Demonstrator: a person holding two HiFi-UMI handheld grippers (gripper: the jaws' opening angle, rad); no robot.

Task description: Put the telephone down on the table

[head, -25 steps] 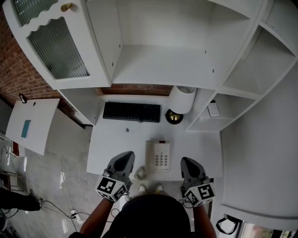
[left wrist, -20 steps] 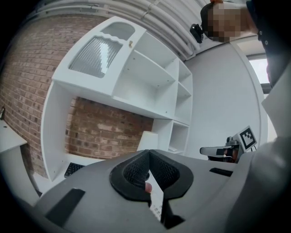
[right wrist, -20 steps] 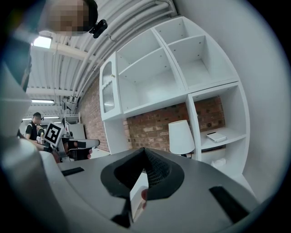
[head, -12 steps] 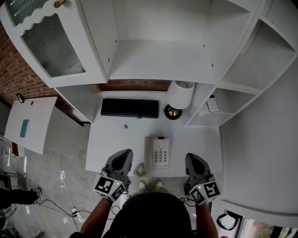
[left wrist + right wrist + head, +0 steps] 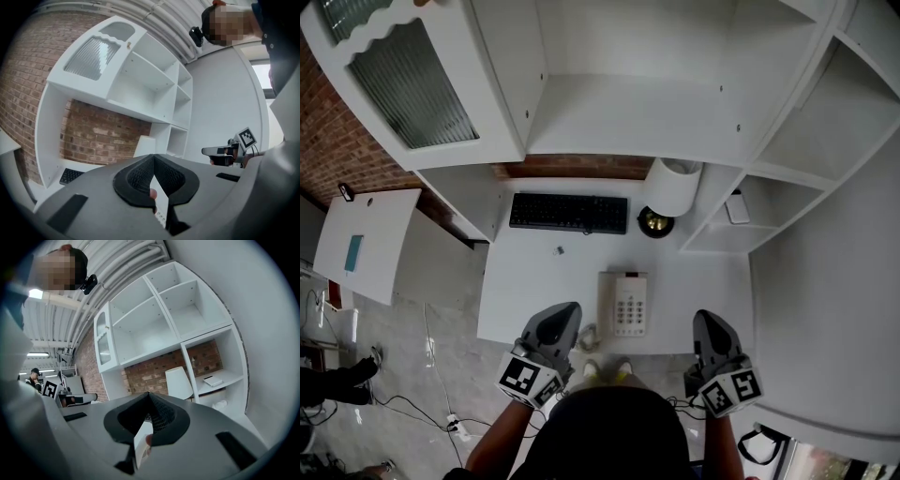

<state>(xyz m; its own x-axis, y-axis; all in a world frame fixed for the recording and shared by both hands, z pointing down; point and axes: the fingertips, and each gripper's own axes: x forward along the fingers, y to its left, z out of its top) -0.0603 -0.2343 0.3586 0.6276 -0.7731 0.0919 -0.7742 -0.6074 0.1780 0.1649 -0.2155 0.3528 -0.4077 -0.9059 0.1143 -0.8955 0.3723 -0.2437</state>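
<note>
**Both jaws closed and empty; telephone lying on the worktop**

Head view, looking steeply down. The pale cream, rectangular push-button telephone point(image 5: 623, 303) lies flat, keypad up, on the white rectangular worktop point(image 5: 525, 291). It sits near the front edge, roughly midway between my two grippers, and touches neither. Its curled pale cord point(image 5: 588, 336) lies at the front edge, just beside my left gripper point(image 5: 571, 310); I cannot tell whether the two touch.

My left gripper, grey with a black-and-white marker cube, reaches over the front edge to the left of the telephone. Its jaws are pressed together tip to tip with nothing pinched. In the left gripper view a slice of the keypad shows beyond them through the notch. My right gripper point(image 5: 705, 318), of the same build, lies to the right of the telephone and apart from it. Its jaws likewise meet at the tips and carry nothing.

Further back on the worktop:
- A long black computer keyboard point(image 5: 569, 214) runs along the rear.
- To its right stands a table lamp with a white tapered shade point(image 5: 672, 186) over a round brass base point(image 5: 654, 223).
- Between keyboard and telephone is a small dark object point(image 5: 560, 250), too small to identify.

A white shelving unit point(image 5: 628, 122) rises behind, with a ribbed-glass cabinet door point(image 5: 403, 84) at the left. A small flat white device point(image 5: 738, 208) rests on a lower right shelf. A red brick wall point(image 5: 337, 141) shows at the far left.
</note>
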